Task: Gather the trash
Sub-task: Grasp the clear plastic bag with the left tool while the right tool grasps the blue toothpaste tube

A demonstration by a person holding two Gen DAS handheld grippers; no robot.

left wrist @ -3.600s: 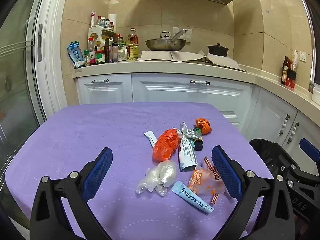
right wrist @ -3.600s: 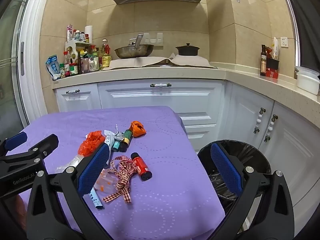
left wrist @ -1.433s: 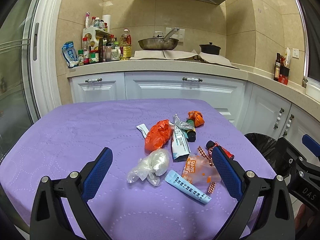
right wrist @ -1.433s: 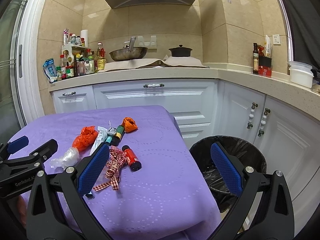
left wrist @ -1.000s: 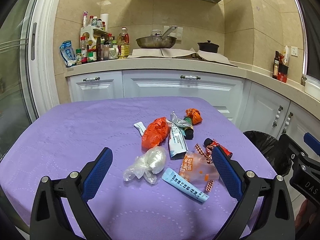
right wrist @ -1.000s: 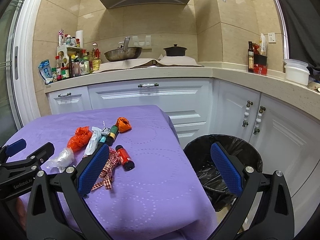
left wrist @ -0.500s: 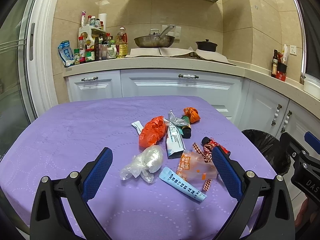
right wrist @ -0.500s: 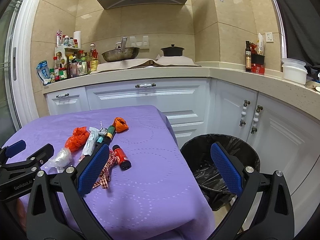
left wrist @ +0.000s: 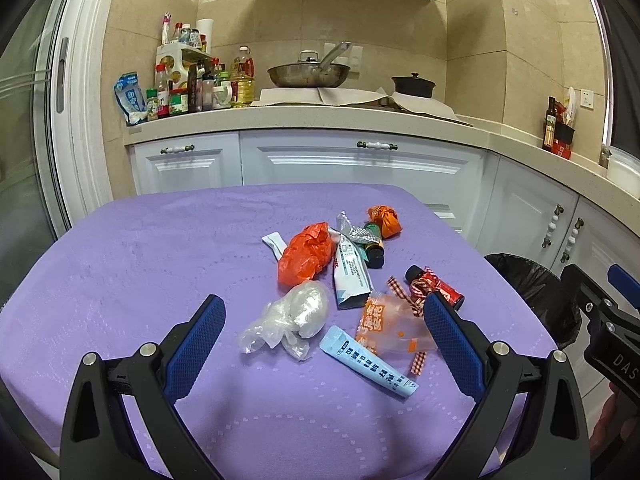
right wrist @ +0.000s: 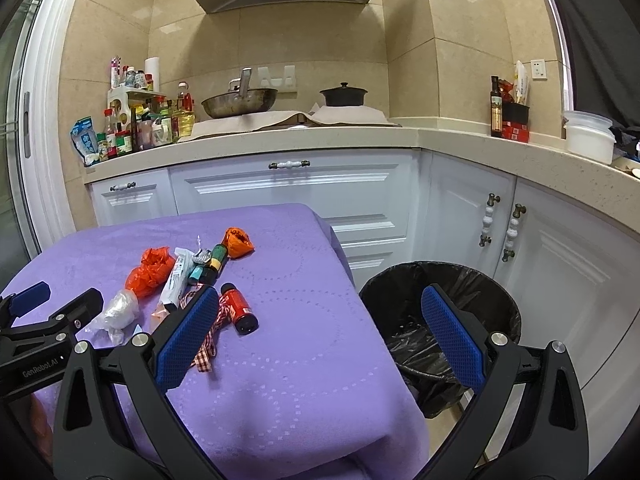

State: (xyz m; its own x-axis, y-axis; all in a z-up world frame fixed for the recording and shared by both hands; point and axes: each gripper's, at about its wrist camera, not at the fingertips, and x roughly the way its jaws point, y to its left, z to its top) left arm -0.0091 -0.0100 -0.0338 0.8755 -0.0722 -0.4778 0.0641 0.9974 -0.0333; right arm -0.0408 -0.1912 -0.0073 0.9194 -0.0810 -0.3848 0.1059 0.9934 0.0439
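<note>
Purple cloth [left wrist: 120, 280] covers your table, with kitchen cabinets behind. Your left gripper [left wrist: 320, 336] hovers fully spread and empty; ahead of its fingers lies the trash: one clear bag [left wrist: 292, 316], one blue sachet [left wrist: 368, 362], one orange wrapper [left wrist: 386, 326], one checked ribbon [left wrist: 416, 296]. Beyond them lie two orange bags [left wrist: 306, 252], one white tube [left wrist: 350, 272], two small bottles [left wrist: 434, 286]. Your right gripper [right wrist: 320, 336], equally spread and empty, frames the single black-lined bin [right wrist: 440, 312] off the table's edge, likely placed close so drops are short.
</note>
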